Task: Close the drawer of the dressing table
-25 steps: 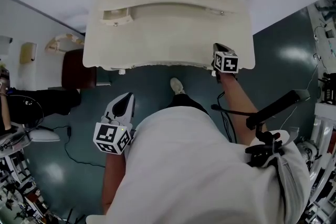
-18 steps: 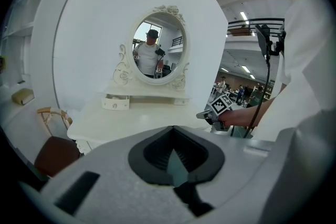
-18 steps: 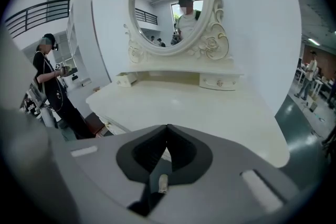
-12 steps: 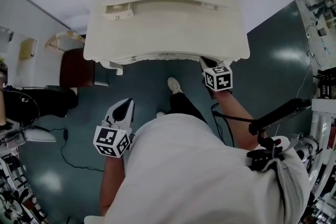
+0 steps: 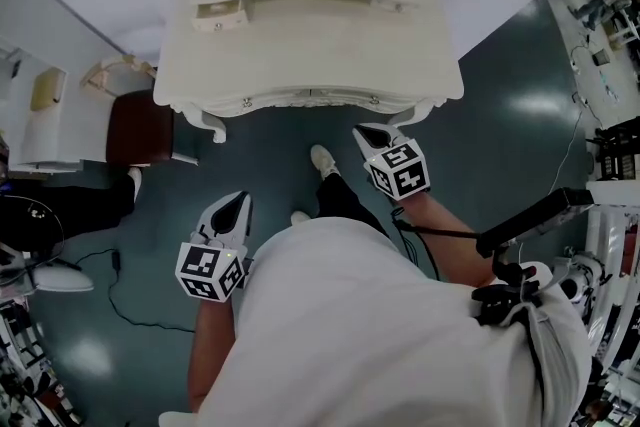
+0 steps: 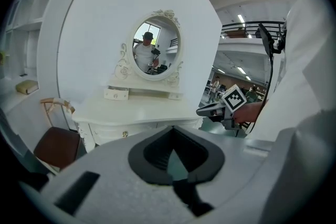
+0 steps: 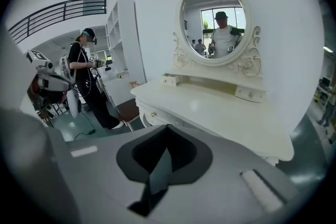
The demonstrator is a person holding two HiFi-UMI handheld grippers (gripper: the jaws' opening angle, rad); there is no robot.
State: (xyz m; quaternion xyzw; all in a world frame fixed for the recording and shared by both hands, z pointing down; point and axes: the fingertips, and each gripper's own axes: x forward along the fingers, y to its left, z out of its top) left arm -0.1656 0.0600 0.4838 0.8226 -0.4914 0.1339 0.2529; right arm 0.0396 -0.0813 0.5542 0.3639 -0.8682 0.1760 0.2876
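right gripper [image 5: 370, 135]: jaws together, empty
left gripper [image 5: 232, 207]: jaws together, empty, farther back
drawer [image 5: 310, 99]: flush in dressing table [image 5: 300, 45], just beyond right gripper, untouched

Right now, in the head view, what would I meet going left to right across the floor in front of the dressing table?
From the left: dark red chair → left gripper → forward white shoe → right gripper.

chair [image 5: 140, 130] left of dressing table [image 5: 310, 55], mirror [image 6: 156, 50] behind
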